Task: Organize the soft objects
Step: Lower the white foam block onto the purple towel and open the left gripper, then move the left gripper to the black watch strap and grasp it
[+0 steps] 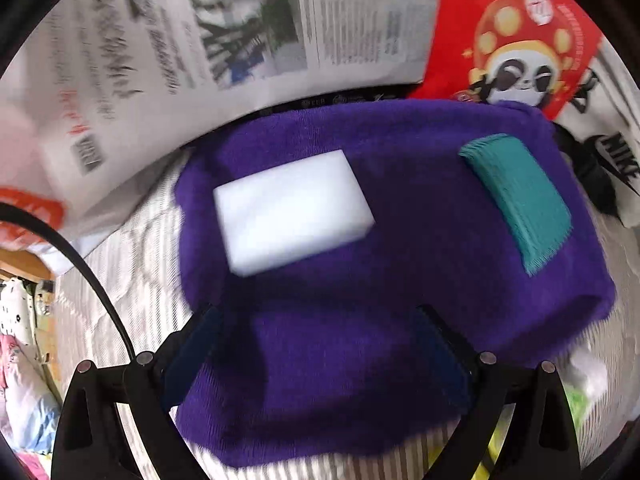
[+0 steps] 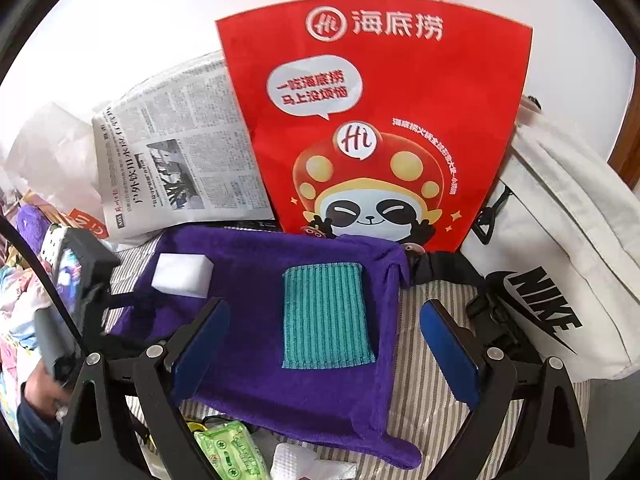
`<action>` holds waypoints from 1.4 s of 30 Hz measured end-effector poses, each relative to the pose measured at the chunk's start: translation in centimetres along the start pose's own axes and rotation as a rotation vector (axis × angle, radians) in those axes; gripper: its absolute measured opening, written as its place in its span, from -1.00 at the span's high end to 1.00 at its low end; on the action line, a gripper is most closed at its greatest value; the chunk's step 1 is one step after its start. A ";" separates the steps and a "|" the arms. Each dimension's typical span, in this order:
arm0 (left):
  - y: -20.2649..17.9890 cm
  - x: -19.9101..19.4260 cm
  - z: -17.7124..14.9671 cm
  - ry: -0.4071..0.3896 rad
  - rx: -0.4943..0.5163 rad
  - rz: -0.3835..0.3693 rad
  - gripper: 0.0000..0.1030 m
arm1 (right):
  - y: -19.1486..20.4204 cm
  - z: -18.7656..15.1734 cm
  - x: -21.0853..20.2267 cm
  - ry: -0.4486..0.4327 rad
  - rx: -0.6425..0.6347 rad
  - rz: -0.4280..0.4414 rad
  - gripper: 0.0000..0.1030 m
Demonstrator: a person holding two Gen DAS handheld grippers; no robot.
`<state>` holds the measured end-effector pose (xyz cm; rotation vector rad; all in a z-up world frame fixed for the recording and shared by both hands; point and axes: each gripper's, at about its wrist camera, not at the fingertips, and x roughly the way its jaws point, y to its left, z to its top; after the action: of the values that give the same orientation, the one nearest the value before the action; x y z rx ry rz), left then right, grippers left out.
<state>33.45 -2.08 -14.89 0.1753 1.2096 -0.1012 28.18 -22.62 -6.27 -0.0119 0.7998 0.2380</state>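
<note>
Left hand-held gripper: I see its jaws spread wide, nothing between the pads, hanging over the near part of the purple towel. This view is motion-blurred.

Right hand-held gripper: jaws also spread, empty, with the teal cloth lying on the towel in the gap between the fingers, not touched by either pad as far as I can tell.

Task items: the purple towel lies flat on a striped bedsheet. On it rest two soft pieces, well apart: a white sponge block toward the towel's left side and the ribbed teal cloth toward its right side. In the right wrist view the sponge sits at the towel's far left corner, and the left hand-held gripper with the person's hand appears just beside that corner.

Surroundings: behind the towel stands a red paper bag with a panda print, a folded newspaper leaning to its left, and a white Nike bag to its right. At the near edge of the towel I note a green wipes packet and a white waffle cloth.
</note>
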 end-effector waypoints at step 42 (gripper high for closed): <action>4.9 -1.9 -16.0 -0.071 -0.155 -0.031 -0.29 | 6.4 -20.2 -6.7 0.126 0.078 0.035 -0.85</action>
<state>18.95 5.70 -18.22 0.0175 1.1443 -0.0405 8.04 -19.78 -15.09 0.0616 0.9347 0.2407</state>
